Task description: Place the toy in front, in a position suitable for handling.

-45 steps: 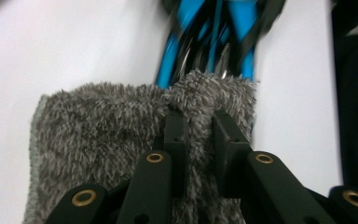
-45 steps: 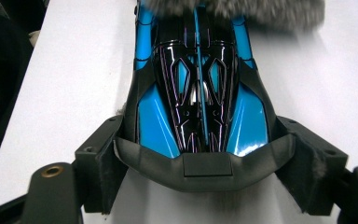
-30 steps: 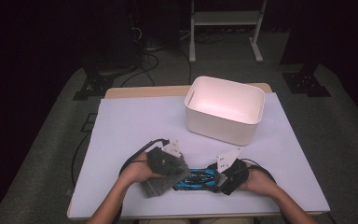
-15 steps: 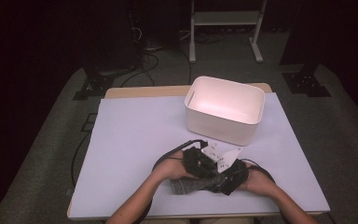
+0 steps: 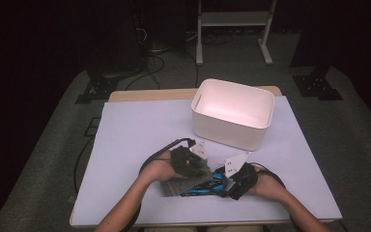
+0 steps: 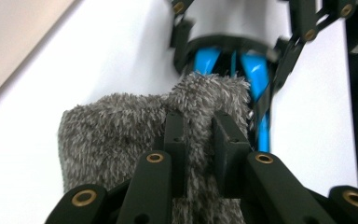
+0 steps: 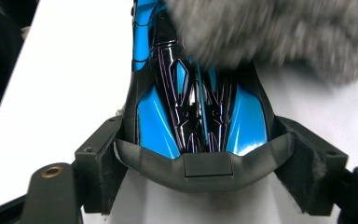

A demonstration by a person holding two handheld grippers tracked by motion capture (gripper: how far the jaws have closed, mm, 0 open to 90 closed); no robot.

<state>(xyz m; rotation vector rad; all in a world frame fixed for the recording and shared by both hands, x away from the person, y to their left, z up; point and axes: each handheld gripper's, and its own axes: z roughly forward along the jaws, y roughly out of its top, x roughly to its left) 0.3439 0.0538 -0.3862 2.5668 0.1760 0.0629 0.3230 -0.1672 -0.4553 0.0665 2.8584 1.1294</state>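
At the near edge of the white-covered table (image 5: 135, 130), my left gripper (image 5: 199, 170) holds a grey fuzzy cloth (image 5: 181, 185) over a blue-and-black object (image 5: 204, 187), whose other end sits at my right gripper (image 5: 228, 186). A white tub (image 5: 232, 126) stands just beyond, apart from both hands.

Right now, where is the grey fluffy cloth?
High view: the grey fluffy cloth lies at the table's near edge, pinched by the left hand-held gripper, draped over the blue-black object.
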